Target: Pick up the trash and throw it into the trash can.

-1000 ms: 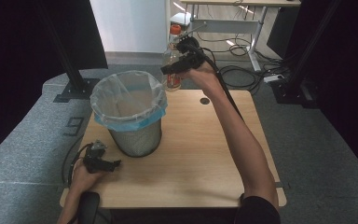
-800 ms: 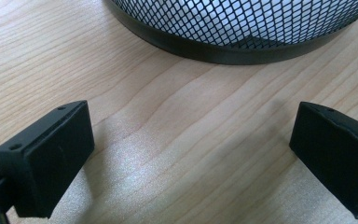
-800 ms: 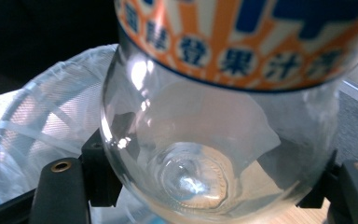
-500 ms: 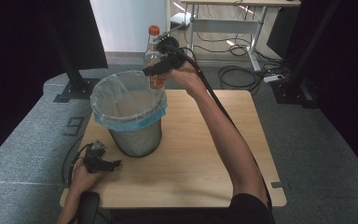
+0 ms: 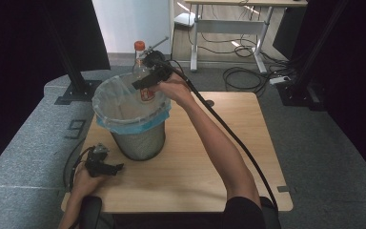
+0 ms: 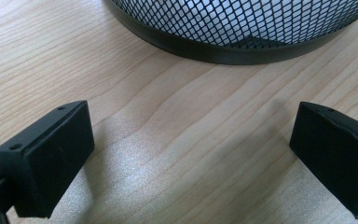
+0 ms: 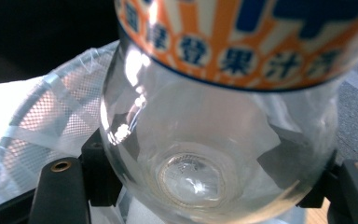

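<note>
Right hand-held gripper (image 5: pixel 145 81) is clamped on the upright bottle (image 5: pixel 142 71), hanging right above the far rim of the lined bin (image 5: pixel 133 119), left hand-held gripper (image 5: pixel 106 167) parked wide open on the tabletop (image 5: pixel 195 162).

The clear bottle (image 7: pixel 214 140) clamped between the jaws of the right gripper (image 7: pixel 205 186) carries an orange, white and blue label (image 7: pixel 242 42). In the right gripper view, a row of dark blue Chinese characters runs along the label's lower orange band, just above the jaws. They look like 国, 绿, 登, 果, 汁, though the curve and blur make some uncertain. Larger blue shapes higher on the label are cut off and cannot be read. In the high view, a large dark mark shaped like a 9 (image 5: pixel 76 128) stands on the grey floor mat (image 5: pixel 38 143), below and to the left of that gripper.
</note>
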Motion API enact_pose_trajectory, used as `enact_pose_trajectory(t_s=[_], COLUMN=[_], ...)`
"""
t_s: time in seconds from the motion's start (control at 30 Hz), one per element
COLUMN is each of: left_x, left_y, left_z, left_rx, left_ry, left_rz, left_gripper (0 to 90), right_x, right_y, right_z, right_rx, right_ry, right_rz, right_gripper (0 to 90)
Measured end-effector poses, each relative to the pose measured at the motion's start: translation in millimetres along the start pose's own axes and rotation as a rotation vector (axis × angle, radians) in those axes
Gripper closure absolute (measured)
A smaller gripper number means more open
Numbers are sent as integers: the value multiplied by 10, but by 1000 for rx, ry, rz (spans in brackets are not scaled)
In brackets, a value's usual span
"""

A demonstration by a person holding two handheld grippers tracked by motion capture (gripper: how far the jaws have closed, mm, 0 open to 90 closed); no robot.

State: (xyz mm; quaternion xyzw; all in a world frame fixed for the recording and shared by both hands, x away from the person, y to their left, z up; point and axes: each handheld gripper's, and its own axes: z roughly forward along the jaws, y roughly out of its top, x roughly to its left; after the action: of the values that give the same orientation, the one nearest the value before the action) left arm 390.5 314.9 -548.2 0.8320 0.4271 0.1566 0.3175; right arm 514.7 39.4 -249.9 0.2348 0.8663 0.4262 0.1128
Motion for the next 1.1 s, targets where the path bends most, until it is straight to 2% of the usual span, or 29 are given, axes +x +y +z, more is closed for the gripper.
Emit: enact_pose_trajectory(t_s=[0.2,0.23,0.33,0.4,0.5,0.53,0.6,0.63,0.67,0.7,0.73,0.83,0.9,1.1], left_x=[0,0,0,0,-1,0,-1,-1,-8,-8,-10,-9,-10,-13], left_y=[0,0,0,0,0,0,0,-1,3,3,5,5,4,7], left_z=[0,-1,0,0,1,0,1,-2,2,2,4,3,3,5], left_rx=[-1,1,-1,-1,-1,-1,-1,-4,0,0,0,0,-1,0], left_ry=[1,-1,0,0,0,0,0,-5,-3,-3,-4,-4,-7,-7], left_rz=[0,0,0,0,-1,0,-1,1,6,6,7,7,7,9], left_gripper=[0,0,0,0,0,0,0,0,0,0,0,0,0,0], right_x=[44,56,65,80,75,75,41,42,38,38,34,8,-15,-61], right_y=[-81,-113,-140,-167,-190,-190,-190,-186,-187,-187,-199,-213,-223,-253], right_z=[199,274,339,425,471,471,419,402,392,392,382,360,329,235], right_rx=[18,30,40,66,108,108,46,41,43,43,49,57,44,40], right_ry=[12,19,24,30,73,73,80,52,36,36,22,26,37,21], right_rz=[-15,-11,-11,-23,-42,-42,-8,-7,-13,-13,-20,-30,-26,-31], right_gripper=[277,277,277,275,239,239,112,101,51,51,2,0,0,0])
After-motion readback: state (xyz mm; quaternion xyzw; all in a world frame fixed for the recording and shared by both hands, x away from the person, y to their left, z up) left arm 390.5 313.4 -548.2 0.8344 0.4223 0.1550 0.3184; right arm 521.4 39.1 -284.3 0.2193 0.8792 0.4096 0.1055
